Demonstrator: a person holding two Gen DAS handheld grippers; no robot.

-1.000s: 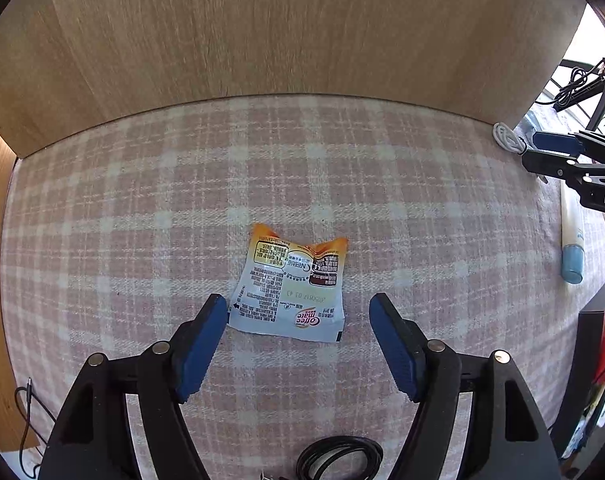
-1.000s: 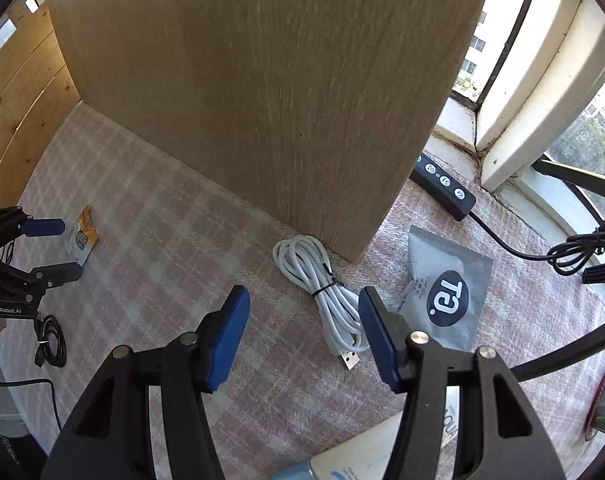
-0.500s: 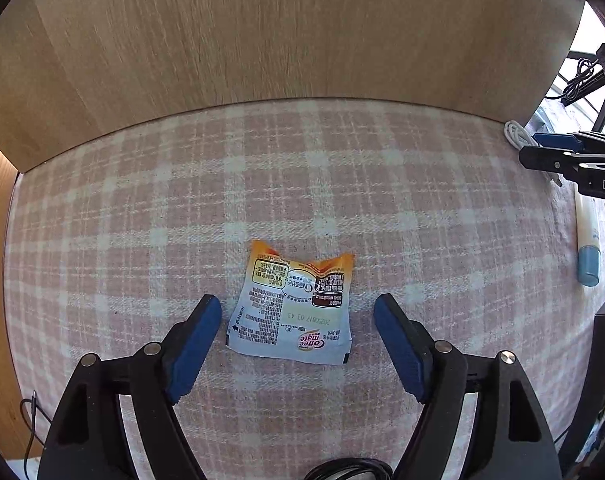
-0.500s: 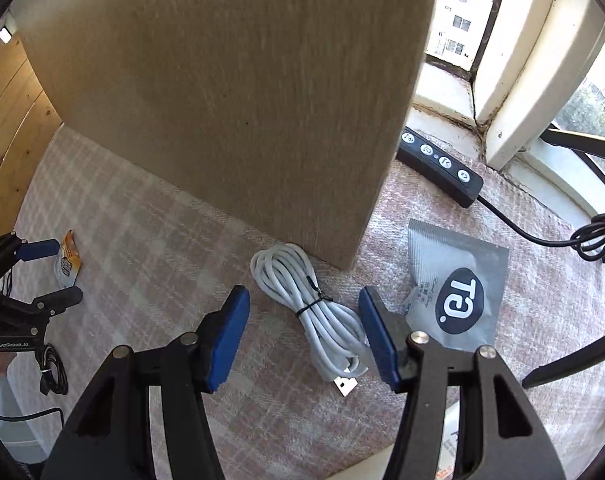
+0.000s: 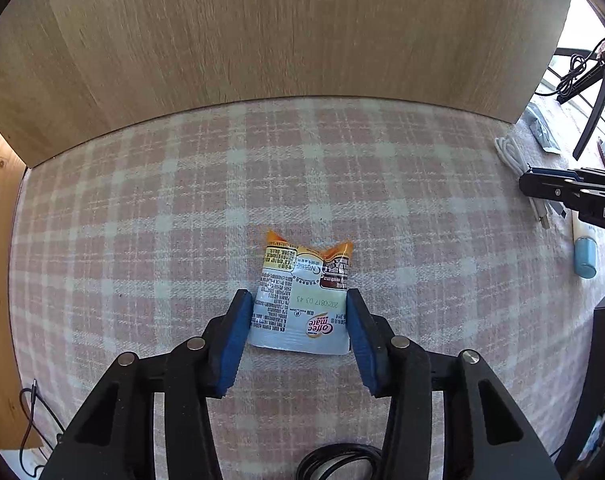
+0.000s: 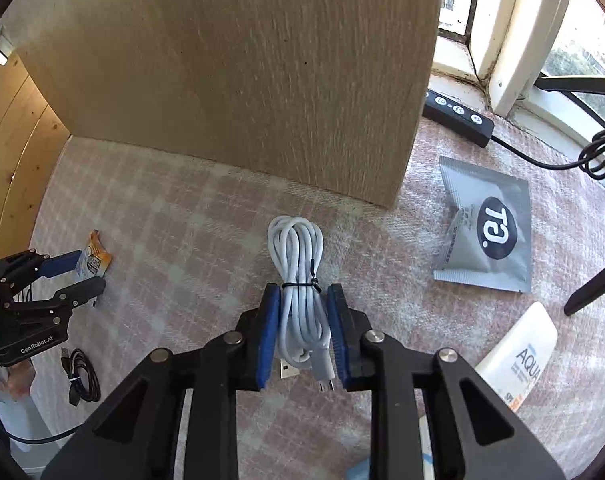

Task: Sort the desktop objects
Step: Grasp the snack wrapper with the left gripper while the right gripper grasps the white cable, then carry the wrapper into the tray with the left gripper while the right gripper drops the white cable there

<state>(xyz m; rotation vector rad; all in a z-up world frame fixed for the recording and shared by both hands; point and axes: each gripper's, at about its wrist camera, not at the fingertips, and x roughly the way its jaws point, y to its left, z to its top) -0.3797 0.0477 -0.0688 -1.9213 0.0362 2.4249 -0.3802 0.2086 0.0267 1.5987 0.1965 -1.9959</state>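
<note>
Both grippers clamped on items atop the pink plaid counter point(image 5: 382, 184).
Left gripper point(image 5: 298, 312) pinching flat orange-and-blue creamer sachet point(image 5: 302, 292); right gripper point(image 6: 304, 320) squeezing coiled white USB cable point(image 6: 298, 264), near upright wooden board point(image 6: 242, 72) and grey foil packet point(image 6: 486, 224).

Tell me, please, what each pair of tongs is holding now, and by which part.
Left tongs grip the coffee creamer packet by its side edges, near its bottom; right tongs clamp the coiled white cable across its plug end.
</note>
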